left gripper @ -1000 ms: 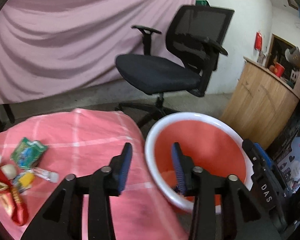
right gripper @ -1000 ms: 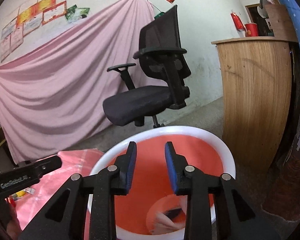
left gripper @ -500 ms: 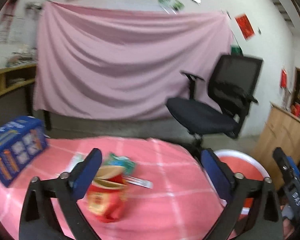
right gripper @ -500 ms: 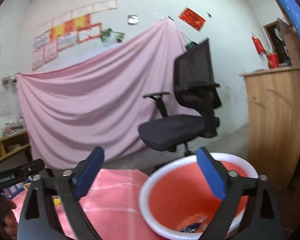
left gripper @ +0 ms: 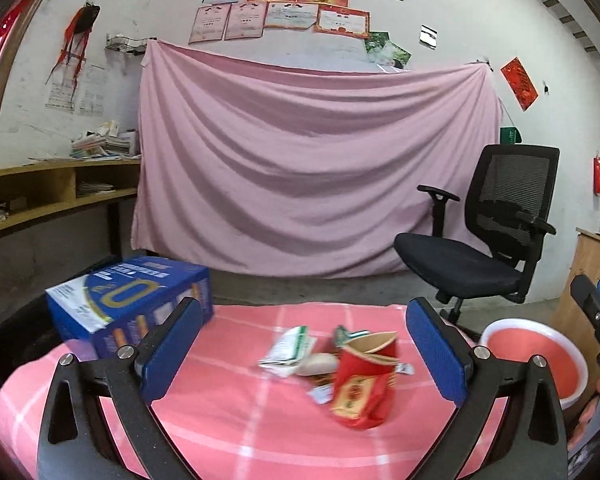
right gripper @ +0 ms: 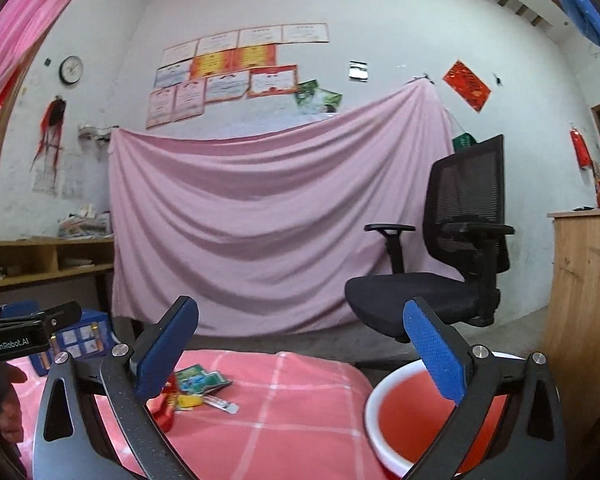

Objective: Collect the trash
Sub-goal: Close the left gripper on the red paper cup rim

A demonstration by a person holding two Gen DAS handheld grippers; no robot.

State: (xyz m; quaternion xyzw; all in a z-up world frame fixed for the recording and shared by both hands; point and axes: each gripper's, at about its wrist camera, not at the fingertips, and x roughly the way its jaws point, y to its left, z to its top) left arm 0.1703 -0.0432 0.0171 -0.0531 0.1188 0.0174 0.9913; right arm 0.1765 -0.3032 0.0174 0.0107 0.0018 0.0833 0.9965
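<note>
Pink checked tablecloth (left gripper: 228, 420) under crumpled wrappers (left gripper: 288, 350) and dented red carton (left gripper: 364, 384); both tools wide, empty.

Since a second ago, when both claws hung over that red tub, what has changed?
Both have swung away from the red tub toward the pink table. The left gripper and right gripper have just been opening their jaws wide, with nothing between them. The left one now faces the red packet in the litter pile. The litter, the blue box and the office chair stayed put.
</note>
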